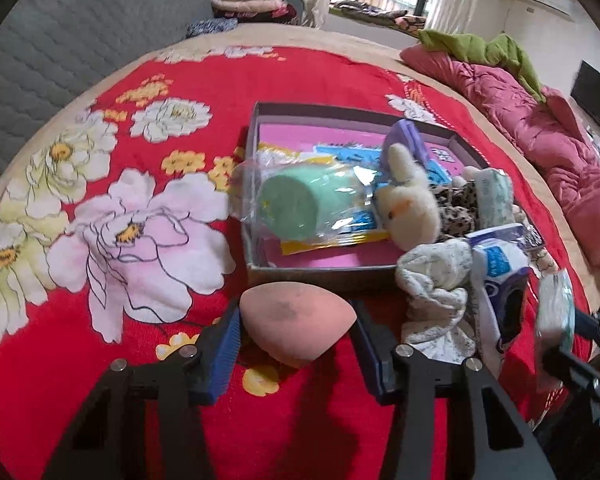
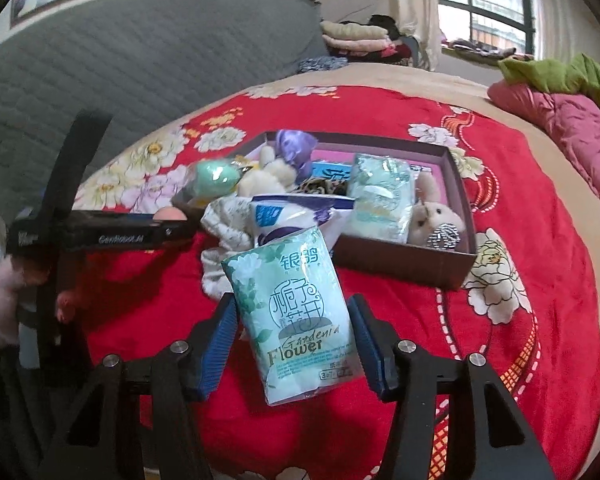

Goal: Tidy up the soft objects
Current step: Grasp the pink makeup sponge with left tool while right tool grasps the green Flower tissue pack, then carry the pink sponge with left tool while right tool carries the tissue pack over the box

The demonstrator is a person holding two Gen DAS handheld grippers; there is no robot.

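Observation:
My left gripper is shut on a pink egg-shaped makeup sponge, held just in front of the brown cardboard box. My right gripper is shut on a green tissue pack printed "Gardenia Flower", held above the red blanket near the box. The box holds a bagged green sponge, a cream plush rabbit, a purple item, a leopard-print cloth and another tissue pack. A white speckled cloth and a blue-white pack lie at the box's near corner.
The red floral blanket covers the bed. A grey quilted headboard stands at the left. A crimson quilt with green cloth lies at the right. Folded clothes are stacked by the window.

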